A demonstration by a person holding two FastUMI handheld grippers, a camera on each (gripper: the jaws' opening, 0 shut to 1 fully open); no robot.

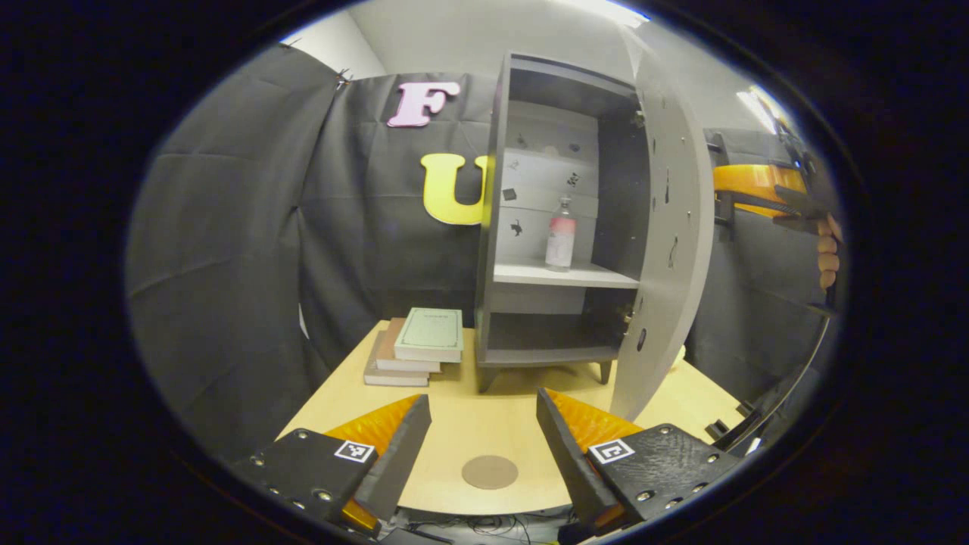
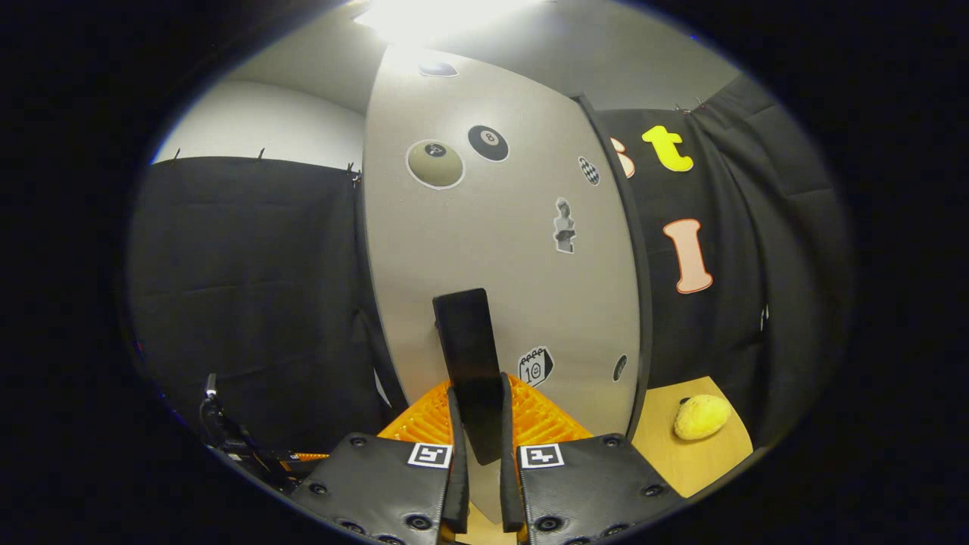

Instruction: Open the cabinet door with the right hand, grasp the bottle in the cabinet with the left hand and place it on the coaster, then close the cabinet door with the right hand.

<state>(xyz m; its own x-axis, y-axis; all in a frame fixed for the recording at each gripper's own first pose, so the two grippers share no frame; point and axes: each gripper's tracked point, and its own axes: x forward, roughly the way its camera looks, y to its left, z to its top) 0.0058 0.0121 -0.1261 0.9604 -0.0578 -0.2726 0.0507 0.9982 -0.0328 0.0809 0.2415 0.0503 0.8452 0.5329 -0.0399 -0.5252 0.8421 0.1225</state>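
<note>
Grey cabinet door point(image 1: 666, 250) swung wide, our right gripper point(image 2: 478, 484) clamped on its handle point(image 2: 471, 363); left gripper point(image 1: 484, 446) gapes empty, bottle point(image 1: 561, 234) still shelved, coaster point(image 1: 490, 471) waiting.

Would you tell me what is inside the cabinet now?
Inside the cabinet, a bottle stands upright on the middle shelf. The bottom compartment looks bare, though the open door hides its right edge.

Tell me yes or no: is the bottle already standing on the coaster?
No: in the left gripper view the bottle stands upright on the cabinet's shelf, while the coaster lies bare on the table.
</note>
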